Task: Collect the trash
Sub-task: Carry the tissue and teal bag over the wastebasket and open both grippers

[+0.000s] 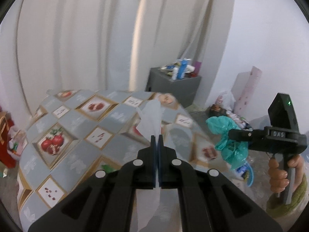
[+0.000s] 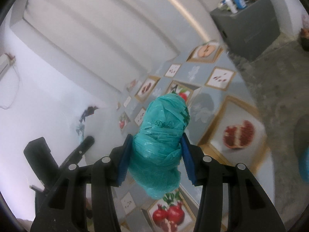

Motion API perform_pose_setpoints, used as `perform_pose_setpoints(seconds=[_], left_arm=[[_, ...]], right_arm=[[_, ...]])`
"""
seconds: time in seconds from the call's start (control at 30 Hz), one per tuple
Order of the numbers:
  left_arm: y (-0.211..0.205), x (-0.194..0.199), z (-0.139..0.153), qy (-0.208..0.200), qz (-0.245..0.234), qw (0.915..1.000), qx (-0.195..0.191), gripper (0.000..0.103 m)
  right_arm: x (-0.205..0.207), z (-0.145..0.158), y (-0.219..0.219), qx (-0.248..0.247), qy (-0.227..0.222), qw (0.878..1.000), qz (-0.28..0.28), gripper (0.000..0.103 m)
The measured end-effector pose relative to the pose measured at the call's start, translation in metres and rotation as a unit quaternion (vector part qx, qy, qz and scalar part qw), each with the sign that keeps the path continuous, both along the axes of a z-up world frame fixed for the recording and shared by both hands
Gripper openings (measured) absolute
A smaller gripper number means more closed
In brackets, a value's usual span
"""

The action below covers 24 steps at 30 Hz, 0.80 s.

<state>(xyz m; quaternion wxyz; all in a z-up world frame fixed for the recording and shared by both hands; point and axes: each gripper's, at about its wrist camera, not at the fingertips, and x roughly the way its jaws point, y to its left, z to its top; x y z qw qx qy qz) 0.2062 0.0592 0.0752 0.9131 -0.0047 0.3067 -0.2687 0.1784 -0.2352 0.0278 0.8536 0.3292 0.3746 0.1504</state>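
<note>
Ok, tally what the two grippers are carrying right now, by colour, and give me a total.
Teal plastic bag, in the right gripper: 1
White tissue, in the left gripper: 1
Total: 2

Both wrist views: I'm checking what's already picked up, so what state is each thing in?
left gripper: shut on a thin white tissue, held above the table.
right gripper: shut on a bunched teal plastic bag.
patterned tablecloth: spread flat over the table.
grey box: on the floor, clutter piled on top.
</note>
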Motion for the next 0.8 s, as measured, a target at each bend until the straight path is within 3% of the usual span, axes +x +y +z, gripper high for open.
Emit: perform_pose_setpoints(seconds=[0.27, 0.43, 0.6, 0.8], left_arm=[[-0.086, -0.030, 0.035, -0.023, -0.092, 0.9954, -0.005, 0.001], [-0.156, -0.045, 0.041, -0.020, -0.161, 0.9867, -0.005, 0.001], [-0.249, -0.059, 0.029, 0.004, -0.245, 0.9695, 0.007, 0.001], [-0.360, -0.065, -0.016, 0.053, -0.313, 0.9468, 0.052, 0.001]], right_arm=[[-0.072, 0.009, -0.077, 0.014, -0.027, 0.995, -0.090, 0.046], [-0.135, 0.001, -0.145, 0.011, -0.025, 0.982, -0.189, 0.046], [-0.191, -0.026, -0.204, 0.011, 0.001, 0.959, -0.285, 0.046], [-0.215, -0.079, -0.246, 0.018, 0.053, 0.932, -0.358, 0.046]])
